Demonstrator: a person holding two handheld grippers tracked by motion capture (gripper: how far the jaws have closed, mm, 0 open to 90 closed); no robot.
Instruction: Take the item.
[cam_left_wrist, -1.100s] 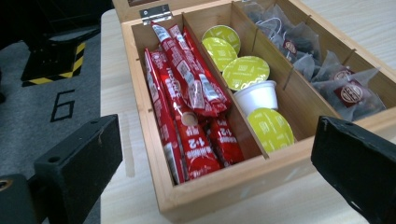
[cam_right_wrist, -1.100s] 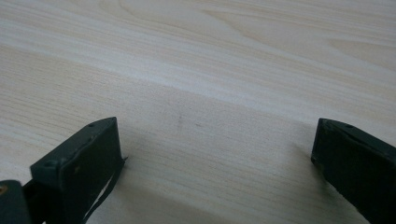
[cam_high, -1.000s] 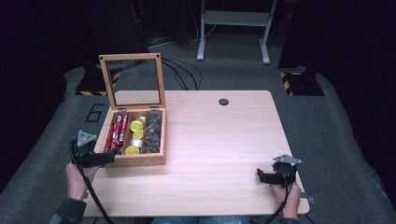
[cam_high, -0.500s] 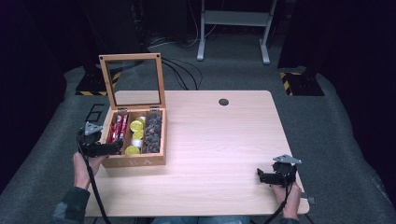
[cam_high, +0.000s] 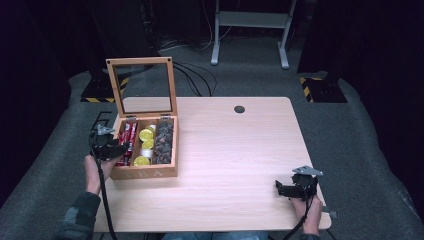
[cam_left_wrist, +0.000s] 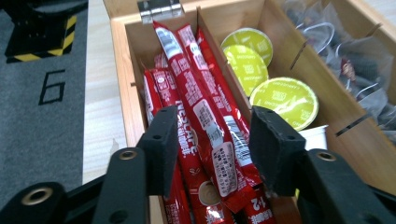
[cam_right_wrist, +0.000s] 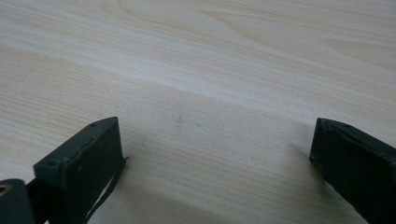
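The left gripper (cam_left_wrist: 212, 154), jaws just closing and not yet pressing, straddles long red foil coffee sachets (cam_left_wrist: 205, 116) in the wooden box's (cam_high: 142, 172) left compartment, their length running straight ahead of it.

A dim recording lab or studio: black curtains (cam_high: 45, 55) surround a light wooden tabletop (cam_high: 235, 145) on grey carpet (cam_high: 360, 145), with yellow-black hazard tape (cam_high: 320, 82), loose floor cables (cam_high: 200, 75), a grey metal stand (cam_high: 250, 22) and a painted floor number (cam_left_wrist: 52, 86).
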